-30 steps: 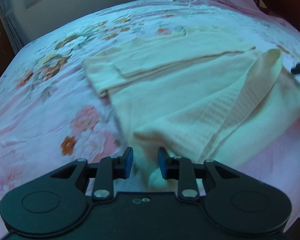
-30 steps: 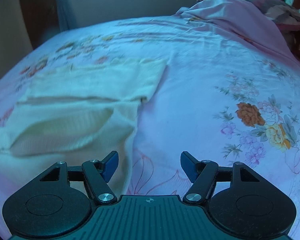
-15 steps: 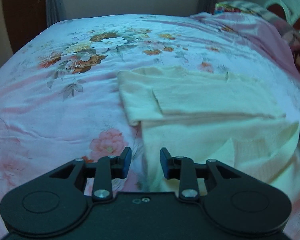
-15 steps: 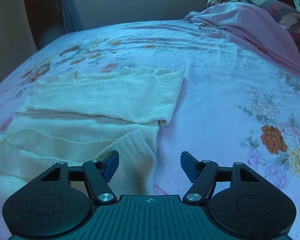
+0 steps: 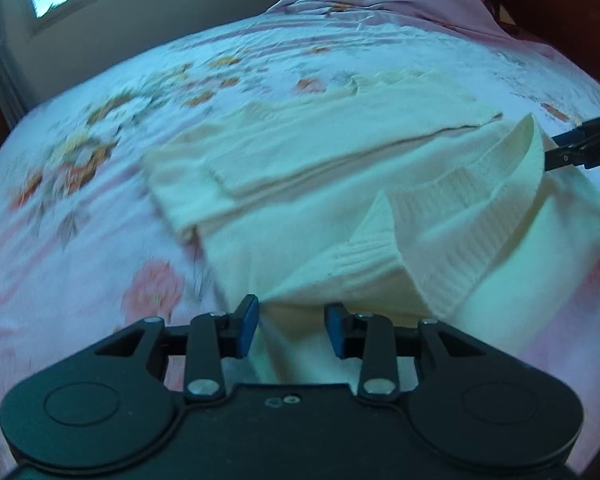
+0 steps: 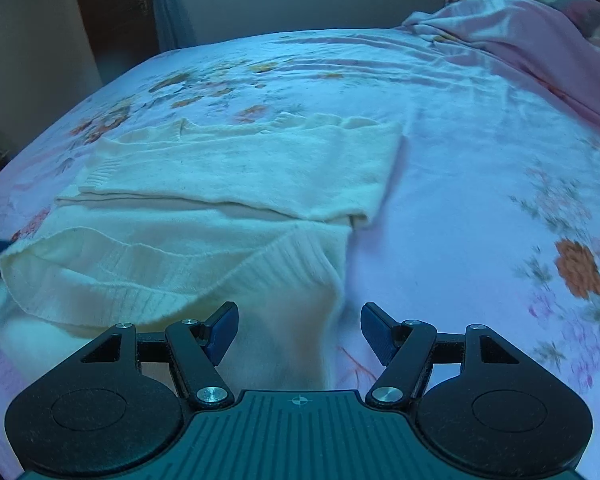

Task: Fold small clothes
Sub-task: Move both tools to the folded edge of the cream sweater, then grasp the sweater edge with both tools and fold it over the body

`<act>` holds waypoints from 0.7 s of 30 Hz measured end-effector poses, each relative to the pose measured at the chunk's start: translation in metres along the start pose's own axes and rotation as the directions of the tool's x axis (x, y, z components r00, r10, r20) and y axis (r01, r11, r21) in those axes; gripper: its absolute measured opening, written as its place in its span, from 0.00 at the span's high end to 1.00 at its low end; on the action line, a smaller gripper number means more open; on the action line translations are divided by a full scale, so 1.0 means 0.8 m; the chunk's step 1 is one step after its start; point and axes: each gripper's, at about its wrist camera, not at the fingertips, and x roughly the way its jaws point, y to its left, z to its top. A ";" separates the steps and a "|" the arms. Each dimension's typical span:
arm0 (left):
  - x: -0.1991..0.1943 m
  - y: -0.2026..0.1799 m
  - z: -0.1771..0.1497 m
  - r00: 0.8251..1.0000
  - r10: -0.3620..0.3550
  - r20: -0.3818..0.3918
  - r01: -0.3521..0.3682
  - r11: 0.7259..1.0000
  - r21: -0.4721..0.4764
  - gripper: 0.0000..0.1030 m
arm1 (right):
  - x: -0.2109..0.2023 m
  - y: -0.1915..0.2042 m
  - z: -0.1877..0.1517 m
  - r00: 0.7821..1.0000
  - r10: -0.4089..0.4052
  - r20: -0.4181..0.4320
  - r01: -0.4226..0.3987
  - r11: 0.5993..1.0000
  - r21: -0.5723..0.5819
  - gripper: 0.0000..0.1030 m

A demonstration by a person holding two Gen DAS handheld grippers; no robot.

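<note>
Each claw is black, with blue pads (ribbed, it seems) and silver screws.

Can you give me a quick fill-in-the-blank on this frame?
1. The cream sweater lies on a floral ____.
2. The pads of the right gripper are coloured ____.
3. Between the jaws of the left gripper shows cream ____.
4. The sweater's ribbed hem is turned ____.

Missing: bedsheet; blue; knit; up

Cream sweater ribbed knit, matt; floral bedsheet smooth cloth.
</note>
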 end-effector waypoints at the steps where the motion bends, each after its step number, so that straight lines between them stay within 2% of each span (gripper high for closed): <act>1: 0.005 -0.002 0.006 1.000 0.006 0.005 -0.006 1.000 0.017 0.66 | 0.003 0.001 0.002 1.000 0.004 0.002 -0.004 1.000 -0.004 0.34; 3: 0.015 -0.006 0.015 1.000 0.002 0.011 -0.003 0.999 0.044 0.65 | 0.008 0.000 0.007 1.000 0.008 0.006 -0.008 1.000 -0.008 0.34; 4: 0.019 -0.008 0.020 1.000 0.005 0.011 -0.005 0.999 0.054 0.65 | 0.011 -0.001 0.010 1.000 0.024 0.005 -0.024 1.000 -0.002 0.43; 5: 0.023 -0.009 0.023 1.000 0.012 0.014 -0.013 0.998 0.055 0.65 | 0.014 -0.001 0.013 0.999 0.039 -0.003 -0.039 0.999 0.001 0.74; 6: 0.025 -0.007 0.026 1.000 0.011 0.016 -0.011 0.999 0.045 0.65 | 0.015 -0.001 0.015 0.999 0.030 -0.009 -0.030 1.000 0.002 0.94; 7: 0.027 -0.003 0.027 1.000 0.010 0.018 -0.011 1.000 0.022 0.65 | 0.015 -0.002 0.016 1.000 0.028 -0.005 -0.028 1.000 0.005 0.94; 9: 0.026 0.010 0.027 1.000 0.015 0.023 -0.014 0.999 -0.051 0.74 | 0.013 -0.005 0.018 0.999 0.051 -0.005 -0.050 0.998 0.023 0.94; 10: 0.023 0.017 0.026 0.999 0.024 0.030 -0.021 0.995 -0.092 0.74 | 0.008 -0.006 0.018 0.999 0.054 0.000 -0.054 0.998 0.021 0.94; 11: 0.020 0.023 0.023 0.999 0.022 0.040 -0.017 0.992 -0.123 0.70 | 0.004 -0.005 0.017 0.998 0.055 0.007 -0.056 0.998 0.017 0.94; 12: 0.019 0.027 0.021 0.999 0.031 0.035 -0.026 0.990 -0.138 0.58 | 0.002 -0.005 0.016 0.998 0.058 0.010 -0.058 0.998 0.016 0.94; 13: 0.021 0.029 0.019 0.999 0.039 0.019 -0.036 0.989 -0.143 0.54 | 0.000 -0.005 0.016 0.998 0.061 0.012 -0.061 0.998 0.018 0.94; 17: 0.028 0.027 0.017 1.000 -0.029 0.011 0.030 0.987 -0.156 0.52 | 0.008 -0.005 0.017 0.994 0.111 -0.008 -0.110 0.992 0.054 0.94; 19: 0.036 0.025 0.017 0.999 -0.043 -0.001 0.042 0.984 -0.171 0.68 | 0.013 0.000 0.019 0.993 0.113 -0.014 -0.113 0.992 0.052 0.94; 20: 0.038 0.026 0.016 0.998 -0.059 -0.004 0.057 0.980 -0.193 0.83 | 0.016 0.001 0.019 0.994 0.111 -0.019 -0.109 0.992 0.058 0.94; 21: 0.039 0.027 0.015 0.998 -0.063 -0.002 0.062 0.975 -0.215 0.88 | 0.017 0.003 0.020 0.994 0.110 -0.017 -0.109 0.992 0.058 0.94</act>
